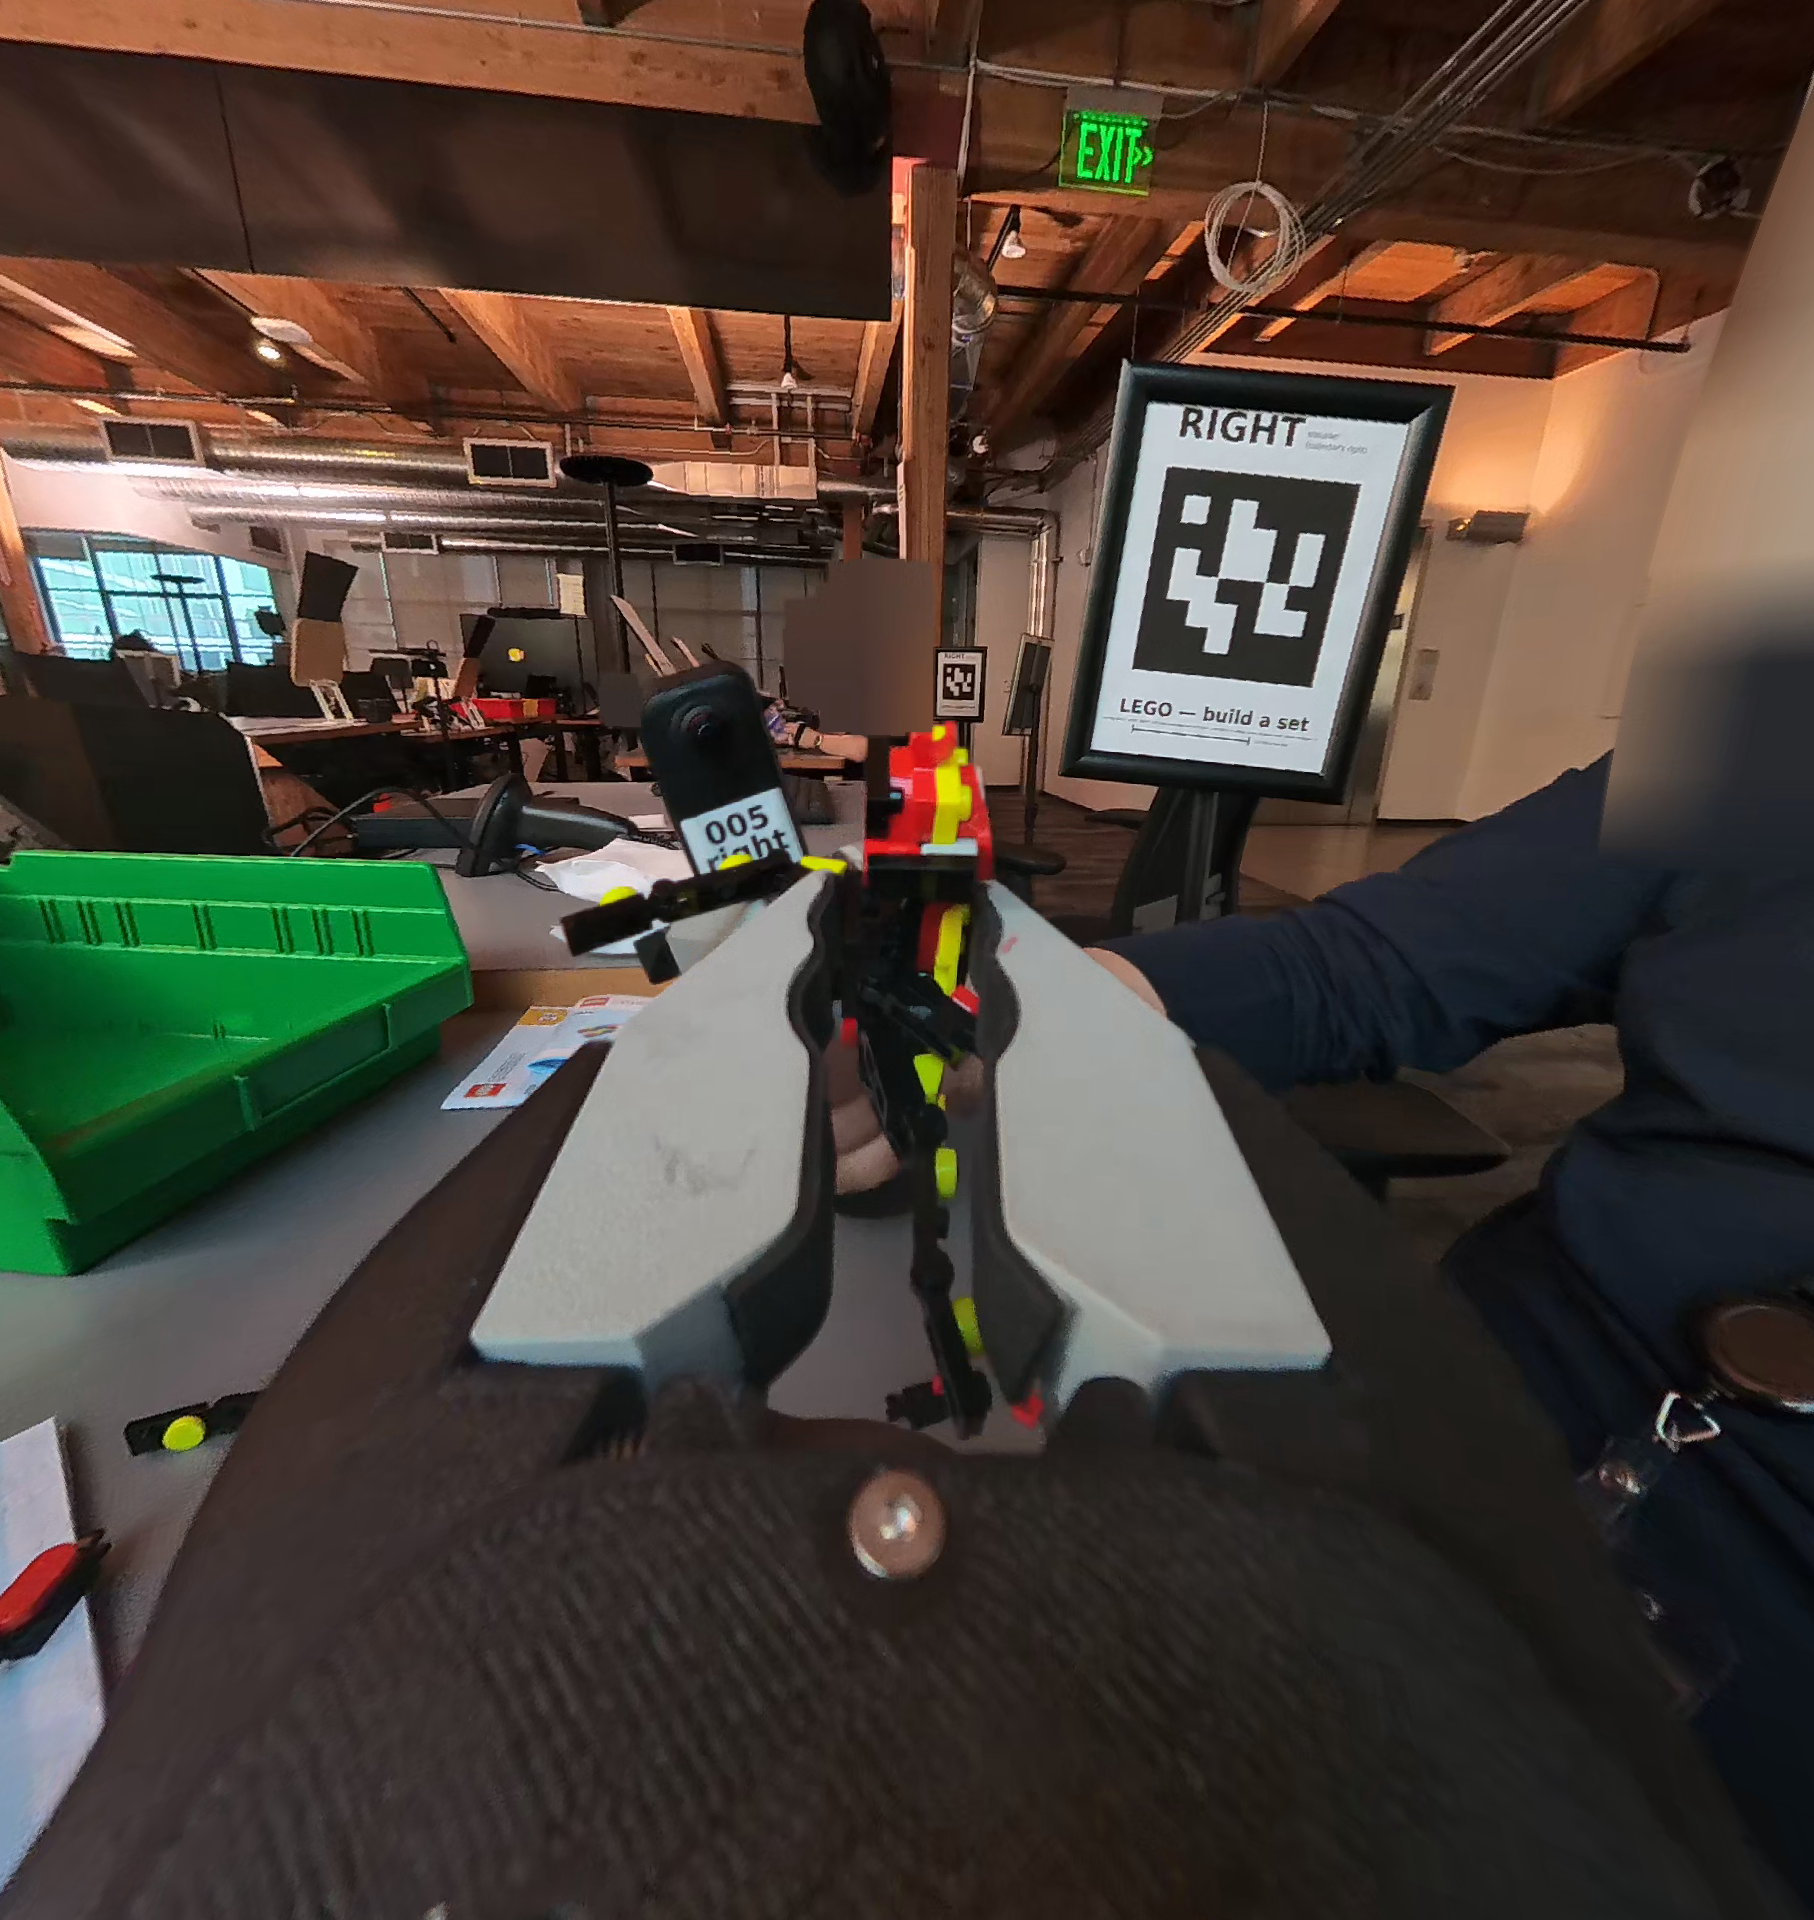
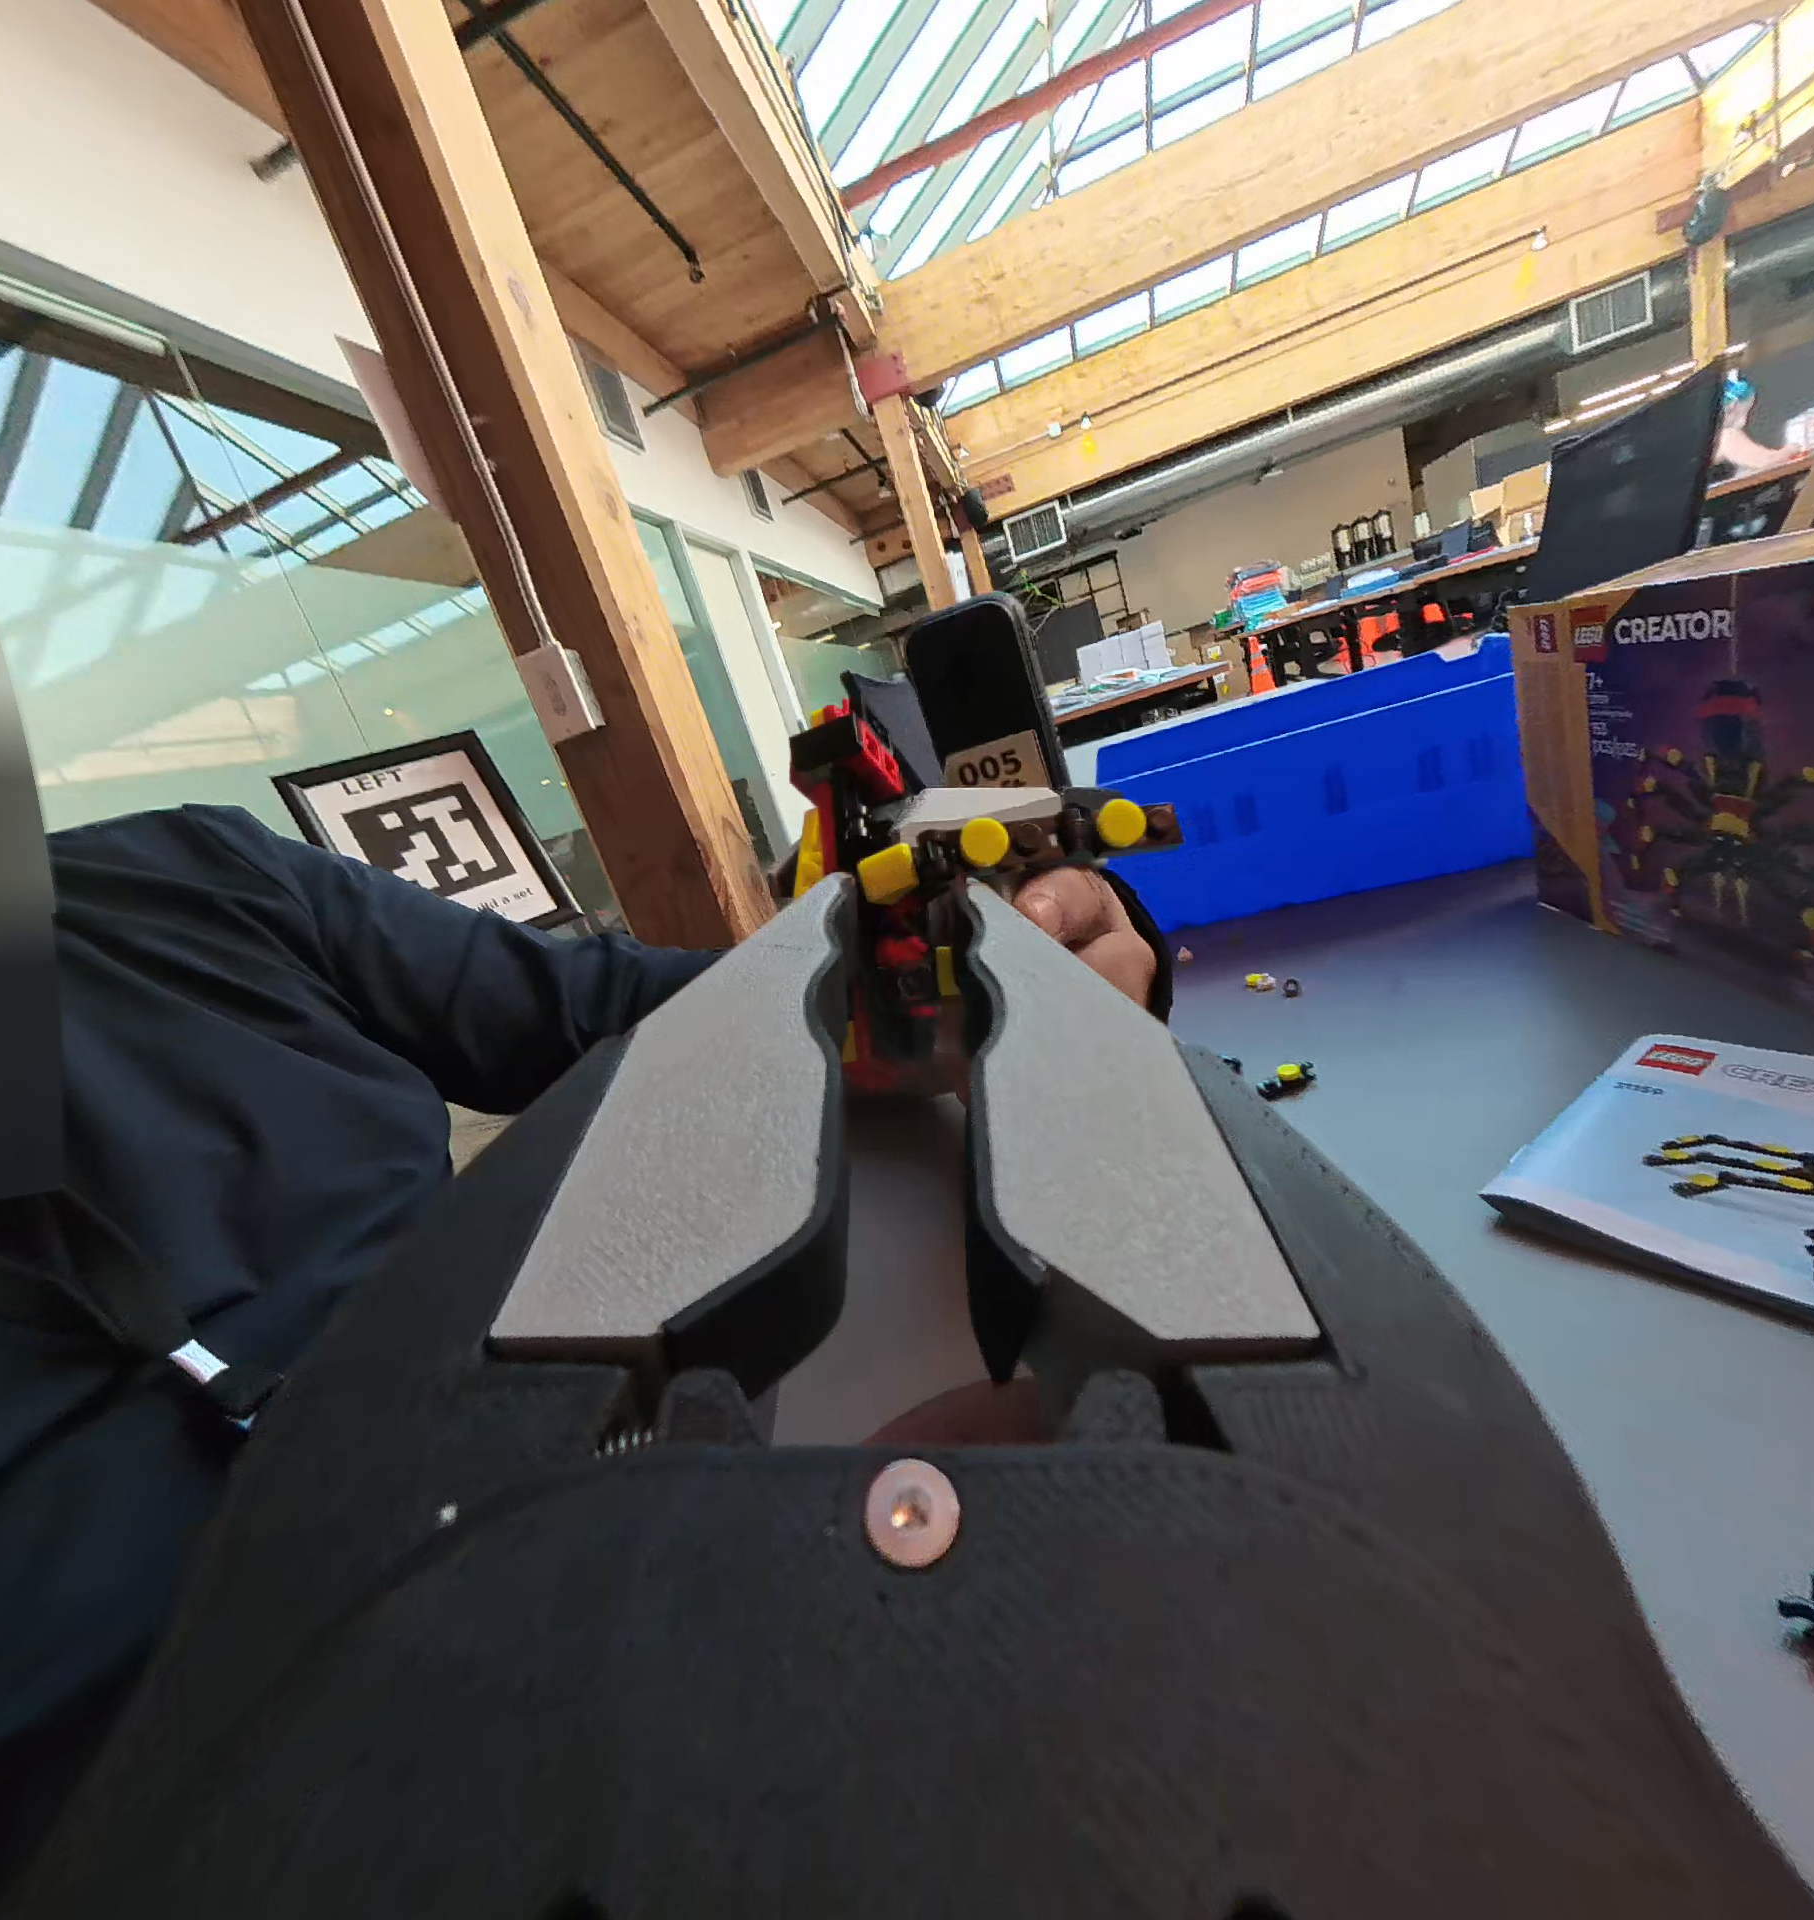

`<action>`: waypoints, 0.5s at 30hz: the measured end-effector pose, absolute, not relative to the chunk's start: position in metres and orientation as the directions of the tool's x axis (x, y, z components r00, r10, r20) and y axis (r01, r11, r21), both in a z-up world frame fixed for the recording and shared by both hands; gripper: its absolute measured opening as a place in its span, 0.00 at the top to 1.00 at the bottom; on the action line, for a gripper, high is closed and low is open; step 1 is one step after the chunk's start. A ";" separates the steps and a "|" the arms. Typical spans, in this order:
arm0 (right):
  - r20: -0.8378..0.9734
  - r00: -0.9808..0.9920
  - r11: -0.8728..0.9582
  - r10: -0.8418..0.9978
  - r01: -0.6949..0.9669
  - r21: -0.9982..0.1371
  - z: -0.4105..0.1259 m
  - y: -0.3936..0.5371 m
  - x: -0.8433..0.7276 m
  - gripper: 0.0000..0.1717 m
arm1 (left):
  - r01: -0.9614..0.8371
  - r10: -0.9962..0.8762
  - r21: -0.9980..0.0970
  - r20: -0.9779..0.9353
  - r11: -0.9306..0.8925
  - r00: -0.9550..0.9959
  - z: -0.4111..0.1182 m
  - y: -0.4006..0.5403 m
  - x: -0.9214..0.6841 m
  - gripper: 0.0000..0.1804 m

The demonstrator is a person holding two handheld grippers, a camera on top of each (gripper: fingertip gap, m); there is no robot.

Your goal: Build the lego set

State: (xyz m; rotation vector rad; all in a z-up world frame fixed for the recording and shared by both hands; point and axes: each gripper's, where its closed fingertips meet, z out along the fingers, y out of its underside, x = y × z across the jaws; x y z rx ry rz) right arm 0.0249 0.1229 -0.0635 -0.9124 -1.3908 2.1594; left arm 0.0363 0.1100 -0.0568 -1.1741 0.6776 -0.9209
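Note:
My left gripper (image 1: 908, 904) is shut on a red, black and yellow brick spider model (image 1: 929, 821) and holds it up above the grey table (image 1: 290, 1309). A black leg with yellow studs (image 1: 674, 902) sticks out to the left of the model. The right gripper's black camera body (image 1: 716, 758) shows just behind the leg. In the right wrist view my right gripper (image 2: 911, 904) is shut on the same model (image 2: 898, 977), at the root of the studded leg (image 2: 1048, 831), which points right. The left gripper's grey finger (image 2: 976, 805) shows just behind the leg, with a hand (image 2: 1090, 925) below it.
A green bin (image 1: 207, 997), a leaflet (image 1: 529, 1049) and loose pieces (image 1: 181, 1432) lie at the left. A blue bin (image 2: 1329, 779), the set's box (image 2: 1703, 769), an instruction booklet (image 2: 1692, 1174) and small pieces (image 2: 1287, 1075) lie at the right. A person's dark sleeve (image 1: 1402, 966) is close. Left and right tips are no more than a few centimetres apart.

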 end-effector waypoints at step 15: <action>0.227 -0.211 0.198 0.951 -0.150 -0.969 -0.071 0.159 0.007 0.95 | 0.144 -0.744 -0.986 0.030 0.090 0.667 -0.073 0.142 0.015 0.88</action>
